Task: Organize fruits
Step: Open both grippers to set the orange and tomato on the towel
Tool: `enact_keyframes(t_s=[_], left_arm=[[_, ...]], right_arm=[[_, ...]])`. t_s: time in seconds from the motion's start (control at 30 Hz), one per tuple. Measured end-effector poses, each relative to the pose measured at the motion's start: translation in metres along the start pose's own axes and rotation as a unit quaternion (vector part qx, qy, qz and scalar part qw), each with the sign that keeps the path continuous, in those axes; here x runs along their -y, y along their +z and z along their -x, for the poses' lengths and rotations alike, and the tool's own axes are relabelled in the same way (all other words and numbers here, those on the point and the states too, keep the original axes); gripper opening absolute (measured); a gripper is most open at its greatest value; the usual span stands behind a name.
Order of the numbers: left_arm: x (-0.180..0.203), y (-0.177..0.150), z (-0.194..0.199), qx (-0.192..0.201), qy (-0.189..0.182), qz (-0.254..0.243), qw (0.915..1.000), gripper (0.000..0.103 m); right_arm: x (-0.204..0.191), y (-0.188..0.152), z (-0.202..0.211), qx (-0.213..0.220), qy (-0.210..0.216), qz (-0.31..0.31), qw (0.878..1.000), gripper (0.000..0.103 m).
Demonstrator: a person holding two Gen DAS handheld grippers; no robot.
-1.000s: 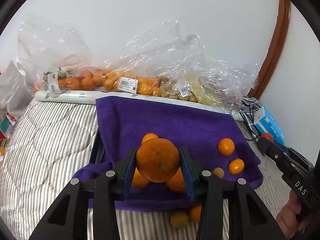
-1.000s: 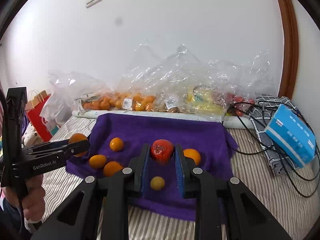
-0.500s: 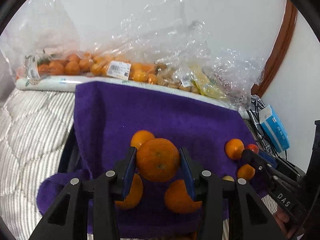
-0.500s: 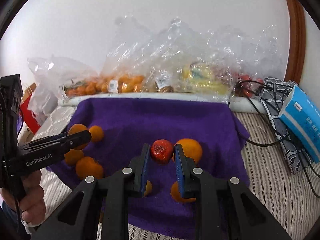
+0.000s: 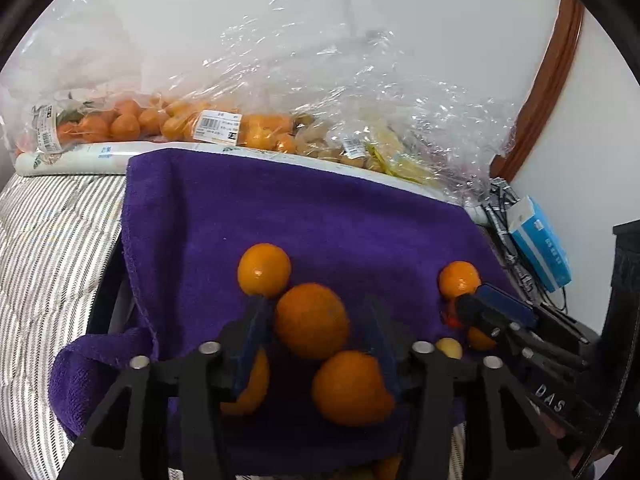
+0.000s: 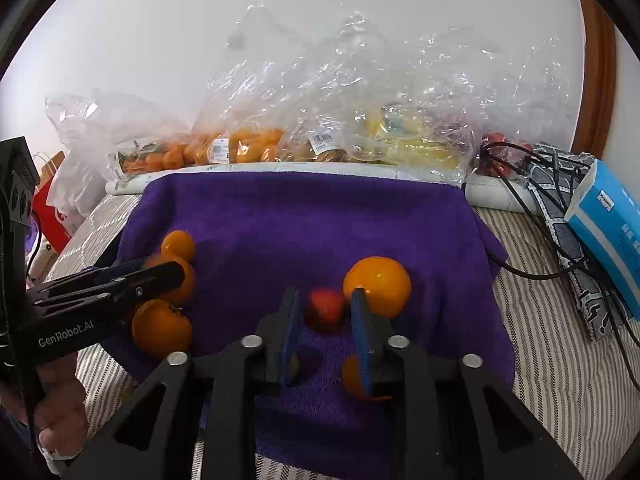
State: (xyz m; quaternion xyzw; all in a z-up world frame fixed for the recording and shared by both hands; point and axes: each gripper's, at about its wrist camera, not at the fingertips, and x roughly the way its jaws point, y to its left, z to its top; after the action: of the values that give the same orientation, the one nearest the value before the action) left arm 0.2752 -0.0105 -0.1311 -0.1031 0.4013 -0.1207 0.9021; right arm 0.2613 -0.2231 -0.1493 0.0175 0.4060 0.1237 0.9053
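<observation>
**Both grippers letting go over the towel**

Left gripper (image 5: 314, 328) jaws just opened, loose around a big orange (image 5: 311, 320). Right gripper (image 6: 326, 312) also just opened, its red fruit (image 6: 326, 309) free between the pads, on the purple towel (image 6: 304, 216) near side.

Striped bedding (image 6: 560, 364) = landmark. On its far right edge: blue box (image 6: 608, 236), leaning on grey patterned cloth (image 6: 560, 216) w/ black cables (image 6: 516, 196) across it. Off its far left corner: red paper bag (image 6: 50, 208). Behind it: white wall (image 6: 200, 40), brown wood trim (image 6: 598, 80) at right.
</observation>
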Motion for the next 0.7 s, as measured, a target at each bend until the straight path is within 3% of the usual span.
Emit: enact_keyframes(t_s=[0.07, 0.2, 0.4, 0.7], left_arm=[[0.001, 0.001, 0.004, 0.007, -0.007, 0.002, 0.9999, 0.06], [0.006, 0.005, 0.018, 0.024, 0.003, -0.008, 0.9997, 0.061], [0.009, 0.009, 0.054, 0.056, -0.011, -0.018, 0.9982, 0.061], [-0.016, -0.022, 0.09, 0.042, -0.002, -0.023, 0.9988, 0.061]], right_arm=[[0.0, 0.0, 0.005, 0.01, 0.008, 0.0, 1.0, 0.052], [0.0, 0.002, 0.018, 0.039, 0.018, -0.001, 0.999, 0.064], [-0.004, 0.012, 0.045, 0.04, 0.003, -0.026, 0.999, 0.065], [-0.043, -0.003, 0.099, 0.057, -0.019, -0.006, 0.998, 0.071]])
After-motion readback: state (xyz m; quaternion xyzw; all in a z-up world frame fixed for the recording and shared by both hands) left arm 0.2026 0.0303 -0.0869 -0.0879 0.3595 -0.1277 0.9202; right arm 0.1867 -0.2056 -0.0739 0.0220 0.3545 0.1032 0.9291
